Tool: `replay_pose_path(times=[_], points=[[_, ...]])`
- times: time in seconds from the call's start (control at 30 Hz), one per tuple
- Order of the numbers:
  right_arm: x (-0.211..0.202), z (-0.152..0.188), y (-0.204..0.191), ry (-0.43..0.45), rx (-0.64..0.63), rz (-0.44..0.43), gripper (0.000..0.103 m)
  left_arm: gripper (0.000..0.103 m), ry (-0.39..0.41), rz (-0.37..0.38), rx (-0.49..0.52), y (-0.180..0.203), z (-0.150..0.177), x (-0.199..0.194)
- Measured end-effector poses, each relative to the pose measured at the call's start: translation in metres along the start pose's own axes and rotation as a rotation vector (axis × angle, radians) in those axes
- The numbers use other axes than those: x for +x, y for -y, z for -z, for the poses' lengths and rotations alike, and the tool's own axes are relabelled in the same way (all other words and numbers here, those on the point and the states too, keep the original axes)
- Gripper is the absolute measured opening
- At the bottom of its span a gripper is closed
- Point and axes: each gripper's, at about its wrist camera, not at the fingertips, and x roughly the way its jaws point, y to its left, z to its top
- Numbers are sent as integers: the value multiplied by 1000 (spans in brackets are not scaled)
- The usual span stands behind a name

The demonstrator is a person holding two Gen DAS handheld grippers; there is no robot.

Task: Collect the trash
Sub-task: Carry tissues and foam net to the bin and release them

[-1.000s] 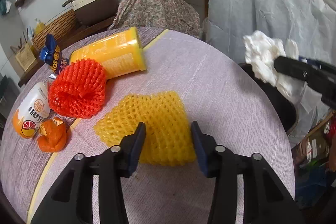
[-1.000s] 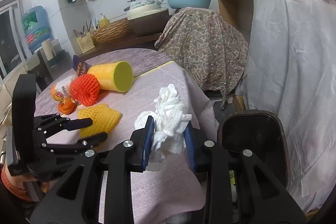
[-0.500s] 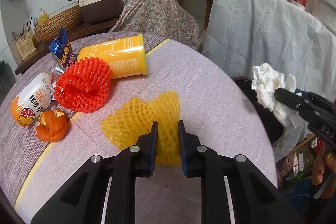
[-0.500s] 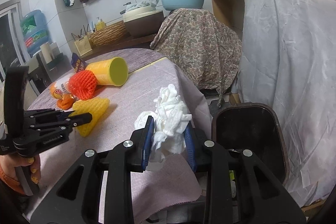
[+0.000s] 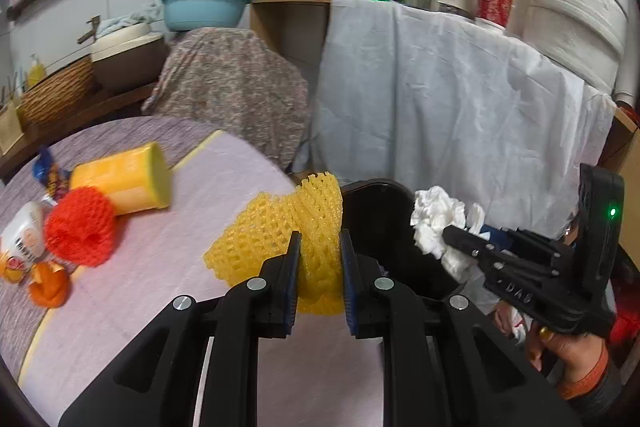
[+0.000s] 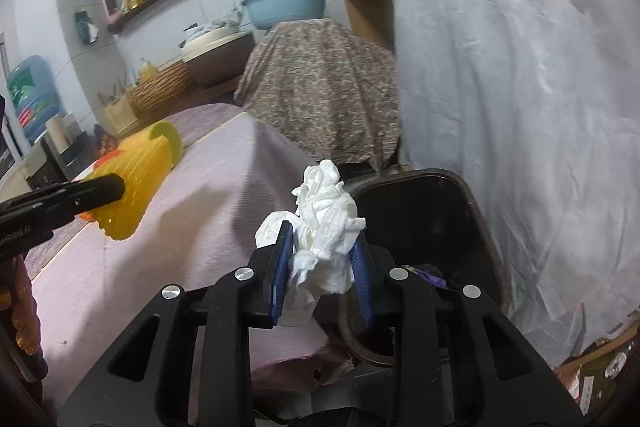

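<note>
My left gripper is shut on a yellow foam fruit net, held off the purple tablecloth near the table's right edge. Just beyond it stands the black trash bin. My right gripper is shut on a crumpled white tissue, which hangs over the near rim of the bin. In the left wrist view the tissue and right gripper show at the right. In the right wrist view the net and left gripper show at the left.
On the table lie a yellow cup, a red foam net, orange peel, a white packet and a blue wrapper. A white sheet hangs behind the bin, beside a patterned cloth cover.
My left gripper shut on the yellow net and lifted it off the table toward the bin. My right gripper carried the tissue closer, to above the bin's rim.
</note>
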Motion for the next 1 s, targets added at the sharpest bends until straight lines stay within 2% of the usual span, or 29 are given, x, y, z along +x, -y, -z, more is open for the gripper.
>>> replay_pose_path(times=[0.4,0.6,0.67,0.7,0.73,0.8,1.0], points=[[-19,10,75,18,104,185,29,19,-96,168,-16,57,-31,77],[-12,17,99,-10,138,212,29,19,-164,190,24,82,-31,122],[-7,21,102,-26,140,214,29,27,-178,194,12,82,-28,130],[-3,23,103,-36,141,213,29,38,-182,197,4,81,-26,132],[0,25,104,-44,144,211,29,53,-182,199,-3,80,-25,133],[6,28,104,-58,146,205,29,68,-170,183,-12,78,-24,131],[26,38,94,-102,130,180,29,84,-118,146,-26,64,-24,111]])
